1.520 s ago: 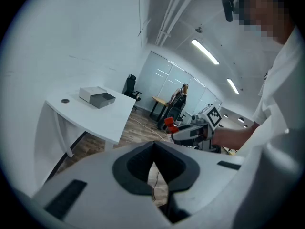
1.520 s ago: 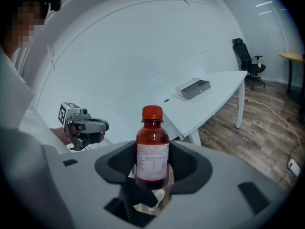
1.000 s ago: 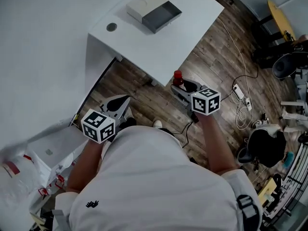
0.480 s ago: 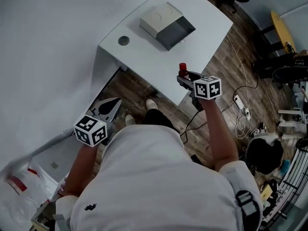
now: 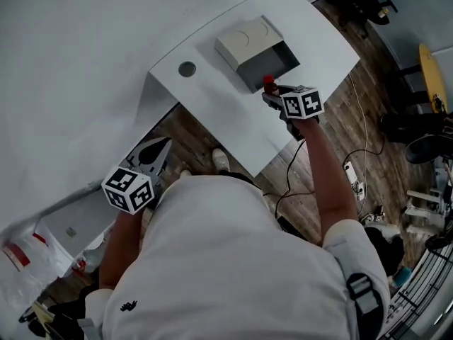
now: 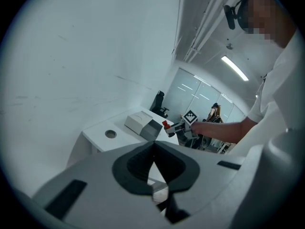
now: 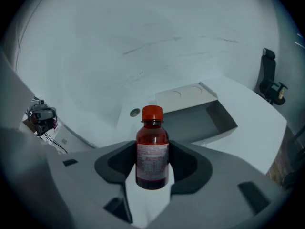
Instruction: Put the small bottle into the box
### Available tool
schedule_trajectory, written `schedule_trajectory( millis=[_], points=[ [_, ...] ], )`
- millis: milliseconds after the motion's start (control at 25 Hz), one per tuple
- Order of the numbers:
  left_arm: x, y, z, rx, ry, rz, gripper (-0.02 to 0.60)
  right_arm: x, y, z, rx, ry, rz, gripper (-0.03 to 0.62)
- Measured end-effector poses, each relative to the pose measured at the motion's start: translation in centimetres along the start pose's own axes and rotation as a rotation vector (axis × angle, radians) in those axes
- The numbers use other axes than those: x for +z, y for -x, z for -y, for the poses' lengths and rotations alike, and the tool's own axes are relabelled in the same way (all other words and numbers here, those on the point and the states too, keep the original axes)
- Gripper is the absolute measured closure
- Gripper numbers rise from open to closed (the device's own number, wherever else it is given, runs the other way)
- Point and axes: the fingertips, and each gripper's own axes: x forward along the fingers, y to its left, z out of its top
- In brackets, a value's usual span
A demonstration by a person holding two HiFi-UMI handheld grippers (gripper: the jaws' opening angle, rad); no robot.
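— What has changed in the last second?

— I've carried my right gripper (image 5: 272,95) forward. A second ago it hung over the wooden floor (image 5: 368,112), short of the table (image 5: 212,98). Now it is above the tabletop, right at the open grey side of the box (image 5: 244,41). I'd judge the carry nearly over, with only the lowering and letting go left.

— And the small bottle?

— The small bottle (image 7: 152,149) is off the table and upright. It is clamped between that gripper's two pads, which press on its labelled body from either side. In the head view its cap (image 5: 268,82) sits just at the box's open edge (whether already over the tray or a touch short of it, I can't tell).

— How does it look?

— The contents are dark red and the cap is bright red. The label (image 7: 152,159) is white, with print too fine for me to read.

— Your other hand?

— My left gripper (image 6: 153,168) hangs low by my body, well apart from the table. Its jaws are together on nothing.
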Motion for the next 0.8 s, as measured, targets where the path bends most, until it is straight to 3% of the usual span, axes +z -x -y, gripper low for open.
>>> schedule_trajectory(
  millis=[400, 800],
  points=[
    [0.5, -0.7, -1.9, 0.128, 0.022, 0.002, 0.575, 3.2, -6.6, 3.5, 0.042, 0.074, -0.14, 0.377],
    [0.4, -0.1, -2.3, 0.2, 0.05, -0.01, 0.577, 3.1, -9.7, 4.7, 0.04, 0.119, -0.255, 0.376]
  ],
)
